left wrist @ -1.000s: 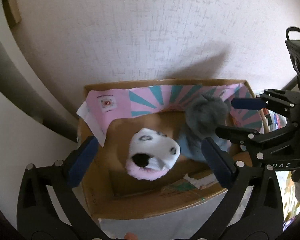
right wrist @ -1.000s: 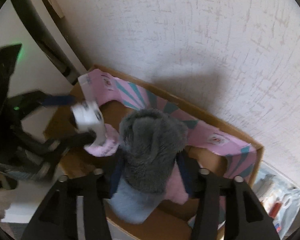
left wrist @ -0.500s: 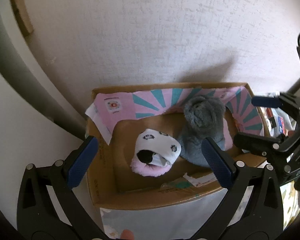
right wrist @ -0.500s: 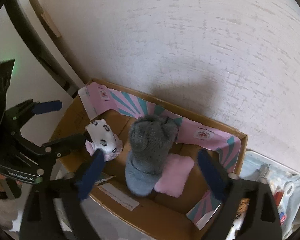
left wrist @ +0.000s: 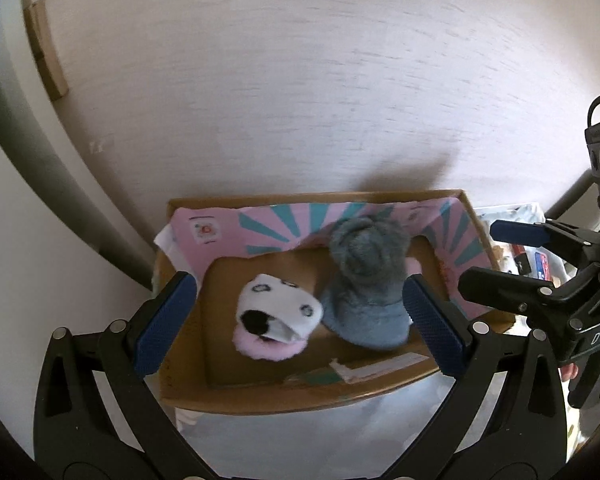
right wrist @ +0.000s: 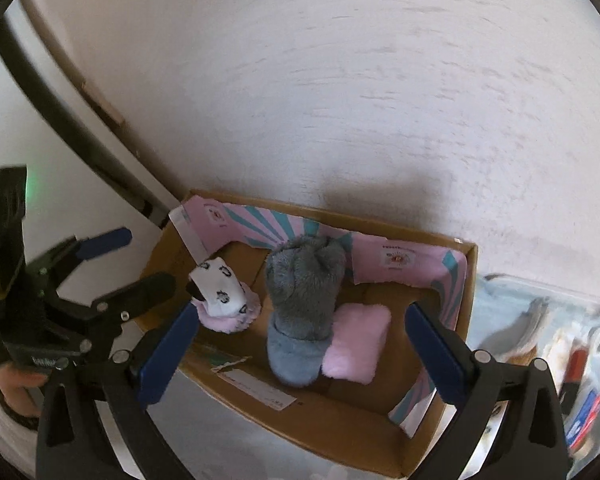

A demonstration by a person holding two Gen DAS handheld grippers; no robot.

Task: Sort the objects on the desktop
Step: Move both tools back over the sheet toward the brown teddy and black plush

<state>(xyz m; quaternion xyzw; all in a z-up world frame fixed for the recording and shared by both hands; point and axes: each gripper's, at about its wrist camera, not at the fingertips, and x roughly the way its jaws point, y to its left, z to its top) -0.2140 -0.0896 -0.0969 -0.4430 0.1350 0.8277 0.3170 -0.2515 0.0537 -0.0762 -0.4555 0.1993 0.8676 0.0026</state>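
A cardboard box (left wrist: 260,394) (right wrist: 340,420) with pink and teal flaps stands against the wall. Inside lie a white, black-spotted sock with a pink cuff (left wrist: 276,320) (right wrist: 222,296), a grey furry slipper (left wrist: 366,292) (right wrist: 304,304) and a pink fluffy piece (right wrist: 356,344). My left gripper (left wrist: 300,326) is open and empty above the box's front; it also shows in the right wrist view (right wrist: 136,256). My right gripper (right wrist: 304,350) is open and empty above the box; it also shows in the left wrist view (left wrist: 488,252).
A textured white wall rises right behind the box. A dark curved bar (left wrist: 40,128) runs down the left. A clear bin with small mixed items (right wrist: 560,344) sits to the right of the box.
My right gripper let go of the grey slipper, opened and pulled back; the slipper now lies in the box. Both grippers have drawn up and away from the box.
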